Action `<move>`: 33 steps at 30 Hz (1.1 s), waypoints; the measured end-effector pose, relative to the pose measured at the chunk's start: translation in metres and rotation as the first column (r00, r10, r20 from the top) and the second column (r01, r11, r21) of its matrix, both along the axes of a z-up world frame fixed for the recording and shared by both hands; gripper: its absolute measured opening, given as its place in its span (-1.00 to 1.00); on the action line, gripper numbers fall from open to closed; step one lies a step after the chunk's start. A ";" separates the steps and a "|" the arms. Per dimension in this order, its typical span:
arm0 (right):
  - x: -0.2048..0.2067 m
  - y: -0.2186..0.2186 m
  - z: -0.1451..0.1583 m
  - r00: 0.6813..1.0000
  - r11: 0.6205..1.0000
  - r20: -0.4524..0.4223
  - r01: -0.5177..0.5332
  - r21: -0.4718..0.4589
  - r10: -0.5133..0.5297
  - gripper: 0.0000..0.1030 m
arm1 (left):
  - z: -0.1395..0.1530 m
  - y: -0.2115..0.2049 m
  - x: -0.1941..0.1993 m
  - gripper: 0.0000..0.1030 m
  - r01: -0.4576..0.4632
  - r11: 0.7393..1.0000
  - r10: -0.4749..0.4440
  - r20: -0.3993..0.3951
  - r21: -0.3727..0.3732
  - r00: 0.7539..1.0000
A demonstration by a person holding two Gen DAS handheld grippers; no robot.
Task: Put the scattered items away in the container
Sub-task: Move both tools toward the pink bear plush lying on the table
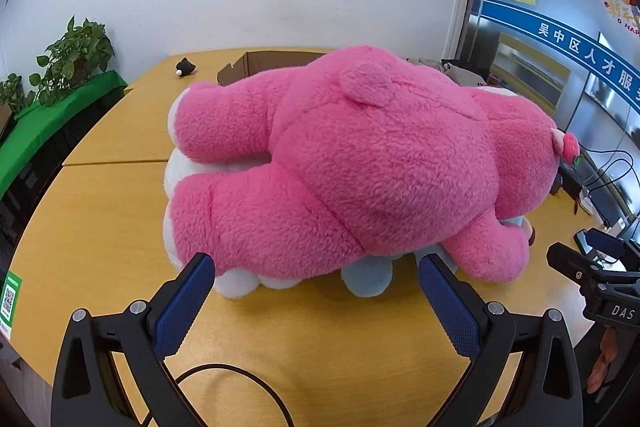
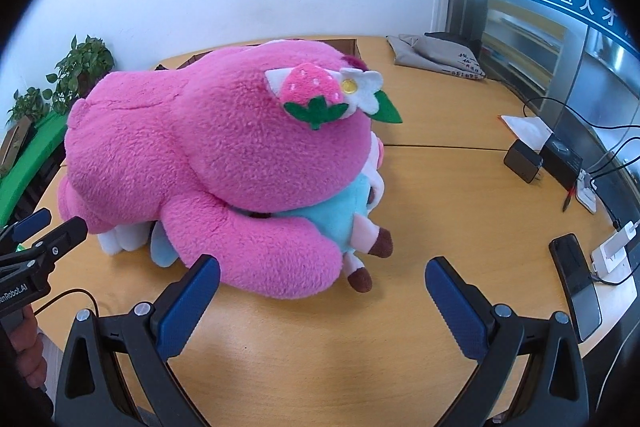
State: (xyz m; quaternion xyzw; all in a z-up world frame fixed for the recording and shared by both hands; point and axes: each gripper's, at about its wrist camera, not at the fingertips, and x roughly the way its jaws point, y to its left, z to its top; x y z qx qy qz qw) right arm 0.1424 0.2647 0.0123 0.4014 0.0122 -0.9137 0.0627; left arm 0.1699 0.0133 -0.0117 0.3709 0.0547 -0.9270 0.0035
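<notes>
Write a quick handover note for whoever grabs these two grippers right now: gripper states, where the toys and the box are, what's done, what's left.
Left gripper: open, empty, facing the pile's leg end.
Right gripper: open, empty, facing the head end.
Pink plush bear lies face down on the table, on top of a white plush and a light blue plush.
Cardboard box sits behind the pile; its inside is hidden.
Small black toy lies left of the box.
Done: nothing visibly boxed.
Left: move all the toys in.

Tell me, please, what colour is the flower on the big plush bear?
White with a yellow centre, flower, clearest in the right wrist view.
</notes>
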 end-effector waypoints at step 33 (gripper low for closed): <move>-0.004 -0.025 0.034 0.988 0.986 -0.004 -0.154 -0.061 0.154 0.99 | 0.032 -0.013 -0.023 1.00 0.011 1.000 -0.011 0.007 0.005 1.000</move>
